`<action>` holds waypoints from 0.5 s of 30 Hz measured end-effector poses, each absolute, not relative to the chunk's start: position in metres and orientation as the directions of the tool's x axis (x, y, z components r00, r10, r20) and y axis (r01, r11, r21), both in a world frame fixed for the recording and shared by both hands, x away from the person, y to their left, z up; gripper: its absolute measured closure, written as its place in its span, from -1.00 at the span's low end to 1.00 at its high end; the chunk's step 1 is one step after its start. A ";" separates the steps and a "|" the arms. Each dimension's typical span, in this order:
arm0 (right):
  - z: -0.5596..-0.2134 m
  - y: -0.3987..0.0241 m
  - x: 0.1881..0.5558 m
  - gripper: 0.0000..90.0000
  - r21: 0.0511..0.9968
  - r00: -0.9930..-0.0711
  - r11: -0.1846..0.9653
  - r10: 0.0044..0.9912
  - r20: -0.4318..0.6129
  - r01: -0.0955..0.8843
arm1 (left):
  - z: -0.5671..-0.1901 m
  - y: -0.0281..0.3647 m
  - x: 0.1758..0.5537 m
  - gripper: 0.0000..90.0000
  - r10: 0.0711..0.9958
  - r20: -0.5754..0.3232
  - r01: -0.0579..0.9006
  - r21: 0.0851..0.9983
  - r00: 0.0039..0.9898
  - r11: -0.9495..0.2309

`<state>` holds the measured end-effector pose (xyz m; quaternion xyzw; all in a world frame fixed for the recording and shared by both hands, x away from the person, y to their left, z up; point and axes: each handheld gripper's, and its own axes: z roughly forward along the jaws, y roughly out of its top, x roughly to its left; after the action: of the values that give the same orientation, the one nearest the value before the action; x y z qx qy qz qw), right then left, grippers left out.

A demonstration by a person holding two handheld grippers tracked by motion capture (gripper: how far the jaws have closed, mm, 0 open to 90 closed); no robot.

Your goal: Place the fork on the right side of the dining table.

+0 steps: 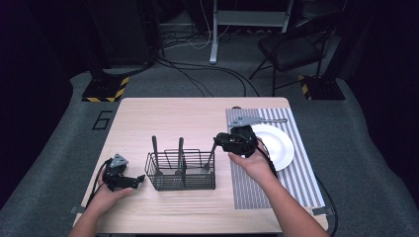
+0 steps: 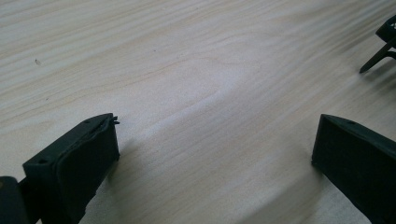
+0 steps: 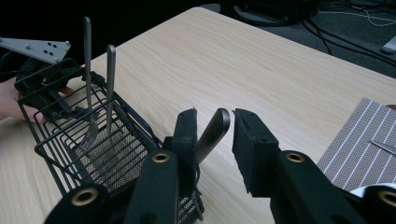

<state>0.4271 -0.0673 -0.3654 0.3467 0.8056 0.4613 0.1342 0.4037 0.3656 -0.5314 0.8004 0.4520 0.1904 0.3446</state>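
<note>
Right gripper (image 3: 214, 135) stood over the right-hand compartment of the black wire caddy (image 1: 181, 172), with the handle of a metal utensil (image 3: 212, 133) standing between its jaws. In the right gripper view the handle's rounded end leaned against the left jaw's inner face; a clear gap separated it from the right jaw. Gripper therefore judged not yet clamped: jaws partly open around the handle, with only one pad in contact.

Key relation: the utensil's long axis ran steeply up out of the caddy, tilted toward 1 o'clock in the right gripper view, with its working end hidden down in the mesh. In the high view it appeared as a thin dark shaft (image 1: 211, 157) rising from the caddy's right end toward the right gripper (image 1: 217, 140), which lay at about 1 o'clock from the caddy's centre. The jaws straddled the handle across its width, so closing or lifting would act along that near-upright axis.

Two further utensils (image 1: 154, 148) stood upright in the left and middle compartments. The white plate (image 1: 281, 143) sat on a striped placemat (image 1: 247, 187) at 3 o'clock from the caddy, with a piece of cutlery (image 1: 272, 120) lying above it.

Left gripper (image 1: 141, 179) rested on the worktop (image 2: 196, 70) at 9 o'clock from the caddy, jaws wide apart and empty; the right hand was nearer the utensil.
</note>
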 end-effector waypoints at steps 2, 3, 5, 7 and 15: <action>-0.365 -0.068 0.428 0.61 0.838 -0.722 0.329 0.683 0.107 0.435 | -0.531 0.366 0.404 -0.99 0.855 -0.007 0.592 0.724 0.519 -0.354; -0.365 -0.068 0.428 0.62 0.840 -0.721 0.326 0.684 0.108 0.435 | -0.531 0.366 0.404 -0.99 0.855 -0.007 0.592 0.724 0.519 -0.354; -0.364 -0.068 0.428 0.66 0.841 -0.721 0.324 0.684 0.108 0.434 | -0.531 0.366 0.404 -0.99 0.855 -0.006 0.592 0.724 0.519 -0.354; -0.362 -0.067 0.428 0.73 0.844 -0.724 0.321 0.681 0.109 0.430 | -0.531 0.366 0.404 -0.99 0.855 -0.006 0.592 0.724 0.519 -0.354; -0.357 -0.062 0.428 0.84 0.845 -0.737 0.325 0.667 0.114 0.425 | -0.531 0.366 0.404 -0.99 0.855 -0.006 0.592 0.724 0.519 -0.355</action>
<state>0.4278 -0.0625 -0.3566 0.3395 0.8037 0.4715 0.1283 0.4037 0.3656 -0.5314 0.8006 0.4518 0.1905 0.3444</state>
